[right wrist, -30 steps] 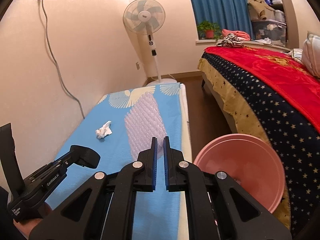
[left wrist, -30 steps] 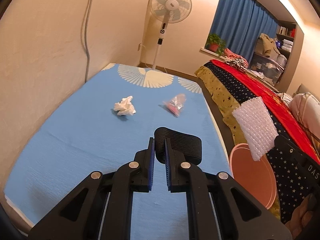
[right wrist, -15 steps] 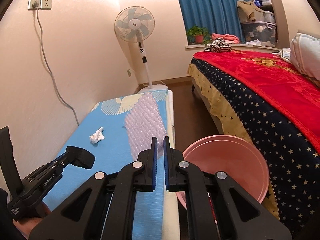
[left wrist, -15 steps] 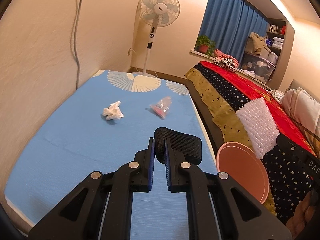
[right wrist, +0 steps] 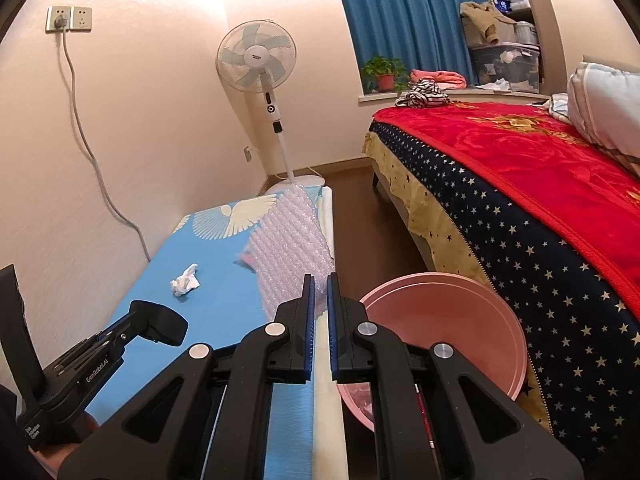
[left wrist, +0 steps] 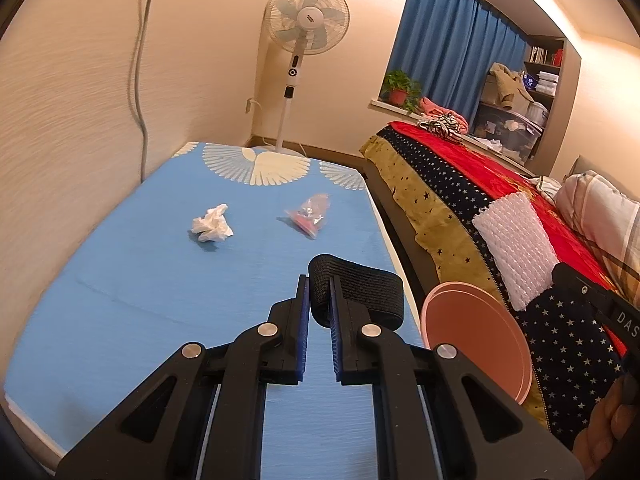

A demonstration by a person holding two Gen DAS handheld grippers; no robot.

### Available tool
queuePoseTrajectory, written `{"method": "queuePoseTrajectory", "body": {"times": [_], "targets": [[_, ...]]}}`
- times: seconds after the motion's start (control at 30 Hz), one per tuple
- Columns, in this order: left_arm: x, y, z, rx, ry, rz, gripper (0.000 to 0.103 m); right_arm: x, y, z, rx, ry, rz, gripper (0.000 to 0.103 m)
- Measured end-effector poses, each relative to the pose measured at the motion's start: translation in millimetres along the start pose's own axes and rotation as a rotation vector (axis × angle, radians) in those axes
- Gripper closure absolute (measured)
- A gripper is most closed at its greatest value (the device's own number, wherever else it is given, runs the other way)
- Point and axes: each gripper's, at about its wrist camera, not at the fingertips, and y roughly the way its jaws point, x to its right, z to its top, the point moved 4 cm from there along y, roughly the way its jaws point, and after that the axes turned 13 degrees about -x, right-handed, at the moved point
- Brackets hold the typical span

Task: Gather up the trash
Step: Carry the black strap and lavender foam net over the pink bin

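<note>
The left gripper [left wrist: 319,300] is clamped on a black elastic band [left wrist: 360,294], which makes a flat ribbed loop sticking out past the blue pads to the right side. The right gripper [right wrist: 318,296] is clamped on a sheet of bubble wrap [right wrist: 290,244]; this sheet is pale, almost white with a little pink shine, covered with small round bubbles, and it stands up stiff from the jaws.

I take the pink basin [right wrist: 448,320] as the landmark. It is round, smooth, and tilted with its mouth toward the grippers; something pale lies at its bottom, but I cannot tell what. It stands on the floor between the low table with the blue cloth [left wrist: 140,272] and the bed [right wrist: 520,200]. The bubble wrap is held just left of the basin's rim, over the table edge. The black band is also left of the basin, near it, above the cloth.

Further left and behind the basin, on the blue cloth, lie two more pieces: a crumpled white tissue [left wrist: 212,225], and a small clear plastic bag [left wrist: 310,214] with something red inside. They are apart from each other.
</note>
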Motion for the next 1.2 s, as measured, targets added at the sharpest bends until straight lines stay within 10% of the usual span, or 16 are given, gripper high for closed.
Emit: {"method": "queuePoseTrajectory", "body": {"times": [1.2], "targets": [[82.2,35.5,2.4,-0.024,0.162,-0.134,0.093,67.0,-3.8,0.4,0.003,0.126,-0.144,0.097]]}}
